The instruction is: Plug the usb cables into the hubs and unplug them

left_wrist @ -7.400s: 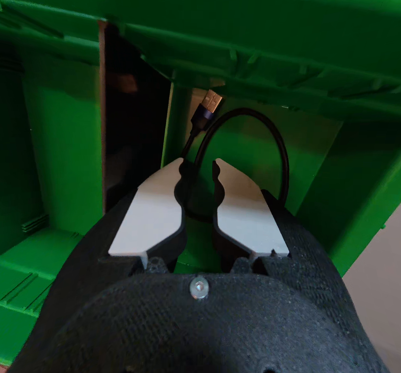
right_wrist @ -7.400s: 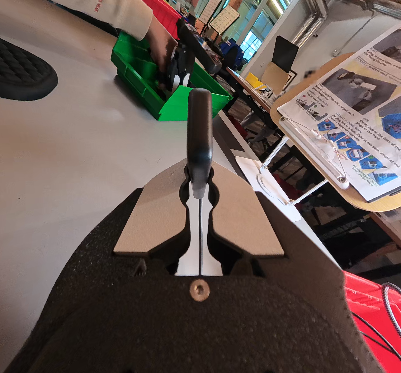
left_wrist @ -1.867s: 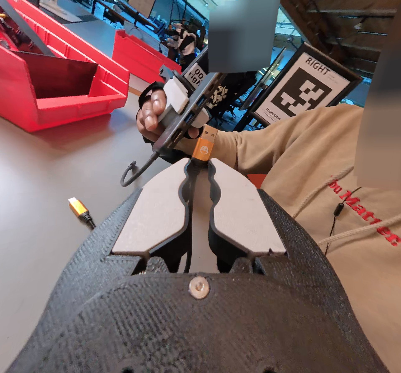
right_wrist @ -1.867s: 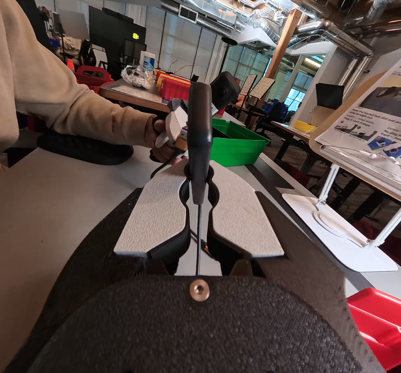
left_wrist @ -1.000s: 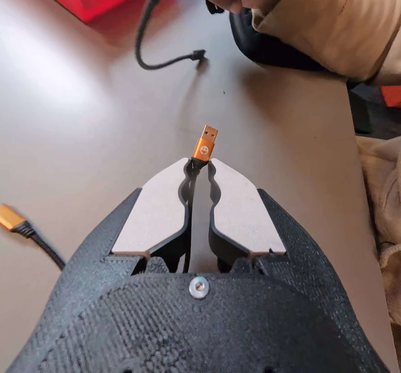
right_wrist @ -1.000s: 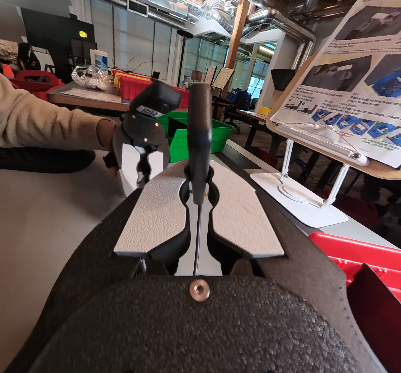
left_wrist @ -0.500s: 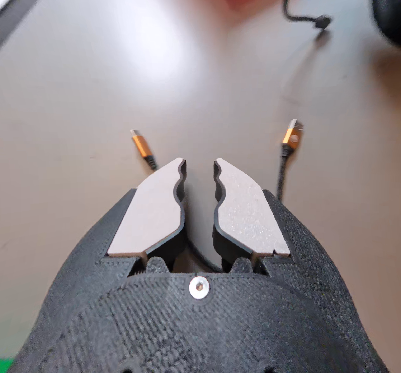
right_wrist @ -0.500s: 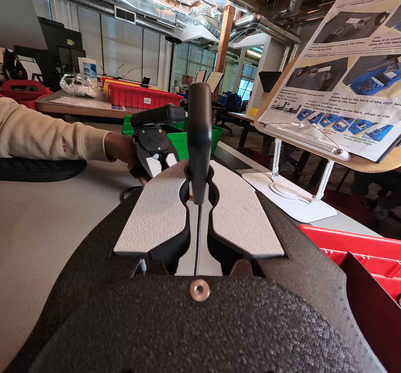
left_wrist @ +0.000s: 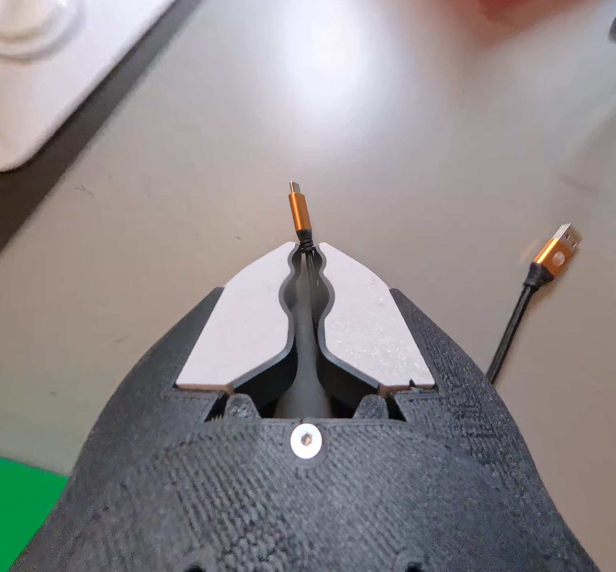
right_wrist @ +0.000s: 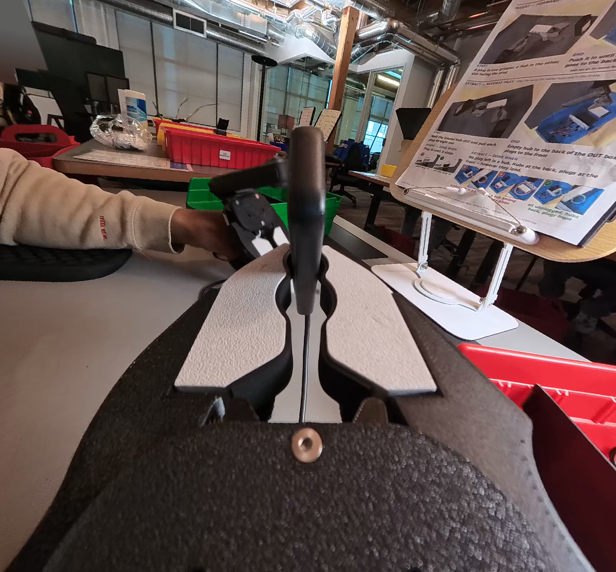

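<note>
We saw left gripper (left_wrist: 307, 245) with jaws clamped on braided cable just behind small orange plug (left_wrist: 299, 209); plug stuck out past tips, above grey bench (left_wrist: 383, 96). Cable's other end, wide orange plug (left_wrist: 556, 253), lay on bench to right, apart from gripper. Right gripper (right_wrist: 306, 256) had jaws clamped on dark hub (right_wrist: 307, 209), held upright, its thin cable running back between jaws. We noted green bin (right_wrist: 328, 203) behind, white stand base (right_wrist: 446, 306) to right.
</note>
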`<state>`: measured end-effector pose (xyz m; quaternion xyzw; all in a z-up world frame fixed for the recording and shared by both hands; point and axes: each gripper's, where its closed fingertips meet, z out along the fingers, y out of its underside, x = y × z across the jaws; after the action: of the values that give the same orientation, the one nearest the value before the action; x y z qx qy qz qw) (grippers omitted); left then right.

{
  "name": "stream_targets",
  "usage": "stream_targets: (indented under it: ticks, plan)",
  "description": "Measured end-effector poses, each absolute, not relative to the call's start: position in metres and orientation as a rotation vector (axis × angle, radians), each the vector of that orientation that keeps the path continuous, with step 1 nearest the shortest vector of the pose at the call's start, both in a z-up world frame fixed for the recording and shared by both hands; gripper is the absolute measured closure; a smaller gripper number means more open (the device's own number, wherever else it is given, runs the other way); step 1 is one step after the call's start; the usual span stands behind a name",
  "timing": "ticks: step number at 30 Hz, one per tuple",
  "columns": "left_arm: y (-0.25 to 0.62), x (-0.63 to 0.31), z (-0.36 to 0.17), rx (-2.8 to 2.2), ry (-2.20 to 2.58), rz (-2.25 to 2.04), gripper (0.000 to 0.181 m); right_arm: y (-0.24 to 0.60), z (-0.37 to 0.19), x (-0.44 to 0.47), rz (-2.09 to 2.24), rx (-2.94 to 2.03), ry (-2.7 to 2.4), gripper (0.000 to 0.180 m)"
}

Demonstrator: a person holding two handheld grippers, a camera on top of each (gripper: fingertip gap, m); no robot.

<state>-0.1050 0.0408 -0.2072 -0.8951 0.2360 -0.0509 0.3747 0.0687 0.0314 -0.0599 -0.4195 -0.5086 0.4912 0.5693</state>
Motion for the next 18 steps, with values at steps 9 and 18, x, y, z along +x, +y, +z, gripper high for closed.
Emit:
stream_targets:
  ticks: [9, 18]
  plan:
    - [-0.008, -0.079, -0.039, -1.617, 0.696, 0.03, 0.173, 0.04, -0.056, 0.075, 1.14, -0.994, -1.155, 0.168]
    - [-0.116, -0.042, -0.176, -2.126, 1.204, -0.316, 0.172, 0.039, -0.056, 0.075, 1.156, -0.996, -1.151, 0.168]
